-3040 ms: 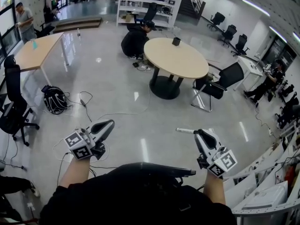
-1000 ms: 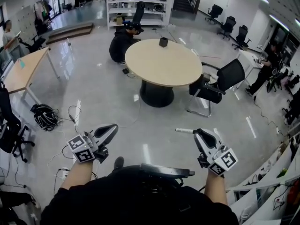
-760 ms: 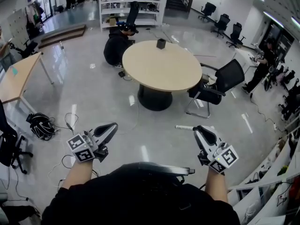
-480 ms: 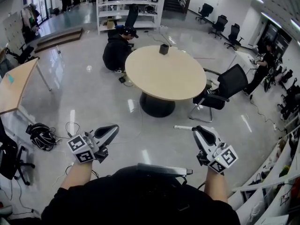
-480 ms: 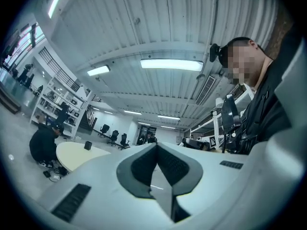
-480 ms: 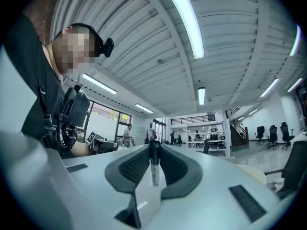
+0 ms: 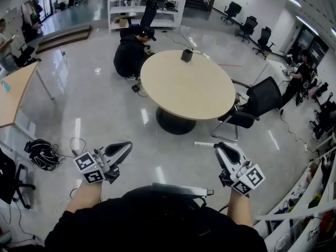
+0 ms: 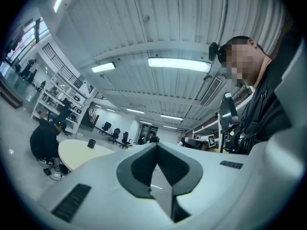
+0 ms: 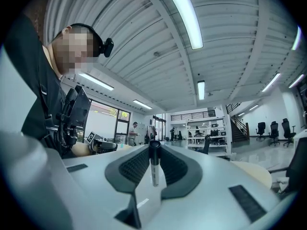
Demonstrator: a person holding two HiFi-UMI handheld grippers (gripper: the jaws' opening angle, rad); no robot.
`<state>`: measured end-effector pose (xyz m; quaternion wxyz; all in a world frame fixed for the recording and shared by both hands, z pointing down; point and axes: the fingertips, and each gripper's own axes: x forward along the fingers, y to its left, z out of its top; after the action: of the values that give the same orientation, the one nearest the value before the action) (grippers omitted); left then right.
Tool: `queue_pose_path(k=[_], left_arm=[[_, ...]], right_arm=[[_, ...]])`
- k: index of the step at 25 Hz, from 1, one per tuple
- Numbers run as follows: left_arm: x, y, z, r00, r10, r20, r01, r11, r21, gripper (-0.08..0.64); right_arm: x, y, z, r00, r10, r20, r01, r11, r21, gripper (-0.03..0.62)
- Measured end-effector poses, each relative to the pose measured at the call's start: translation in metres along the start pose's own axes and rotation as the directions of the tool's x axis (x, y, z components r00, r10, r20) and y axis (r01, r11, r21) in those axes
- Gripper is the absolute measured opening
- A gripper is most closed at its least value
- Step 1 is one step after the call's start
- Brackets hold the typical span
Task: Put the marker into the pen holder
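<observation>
The marker (image 7: 202, 144) is white with a dark cap and sticks out leftward from my right gripper (image 7: 219, 148), which is shut on it. In the right gripper view the marker (image 9: 154, 163) stands clamped between the dark pads (image 9: 178, 167). My left gripper (image 7: 125, 148) is shut with nothing in it; its pads (image 8: 141, 165) meet in the left gripper view. The pen holder (image 7: 186, 55), a small black box, stands at the far edge of the round beige table (image 7: 189, 88), well ahead of both grippers. It also shows small in the left gripper view, pen holder (image 8: 91, 143).
A person in black (image 7: 129, 52) crouches on the floor behind the round table. A black office chair (image 7: 253, 107) stands at its right. A wooden table (image 7: 14, 96) is at far left, a bag with cables (image 7: 43, 154) lies on the floor, and shelving (image 7: 142, 7) stands at the back.
The round table and pen holder have come nearer and shifted in the head view. Both grippers hold the same pose, the right still clamping the marker.
</observation>
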<state>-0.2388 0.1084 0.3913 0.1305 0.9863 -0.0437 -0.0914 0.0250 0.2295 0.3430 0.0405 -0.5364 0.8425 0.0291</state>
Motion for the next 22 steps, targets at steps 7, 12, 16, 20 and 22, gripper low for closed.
queue_pose_path(k=[7,12,16,20,22], left_arm=[[0.074,0.030,0.001,0.997,0.074,0.023,-0.075,0.996,0.044,-0.004],[0.130,0.040,0.004,0.988,0.142,0.055,-0.145,0.988,0.053,-0.004],[0.182,0.037,0.001,0.987,0.149,0.060,-0.152,0.987,0.047,-0.004],[0.216,0.043,-0.013,0.986,0.162,0.031,-0.163,0.986,0.037,-0.003],[0.228,0.056,-0.016,0.986,0.167,0.020,-0.168,0.986,0.022,-0.004]], right_arm=[[0.015,-0.098,-0.010,0.997,0.072,0.015,-0.072,0.997,-0.010,0.077],[0.027,-0.169,0.006,0.987,0.157,0.034,-0.156,0.987,-0.040,0.077],[0.018,-0.217,0.010,0.981,0.187,0.047,-0.185,0.982,-0.042,0.077],[0.013,-0.255,-0.002,0.980,0.194,0.050,-0.194,0.981,-0.013,0.077],[0.016,-0.271,-0.007,0.981,0.189,0.048,-0.190,0.982,0.001,0.077]])
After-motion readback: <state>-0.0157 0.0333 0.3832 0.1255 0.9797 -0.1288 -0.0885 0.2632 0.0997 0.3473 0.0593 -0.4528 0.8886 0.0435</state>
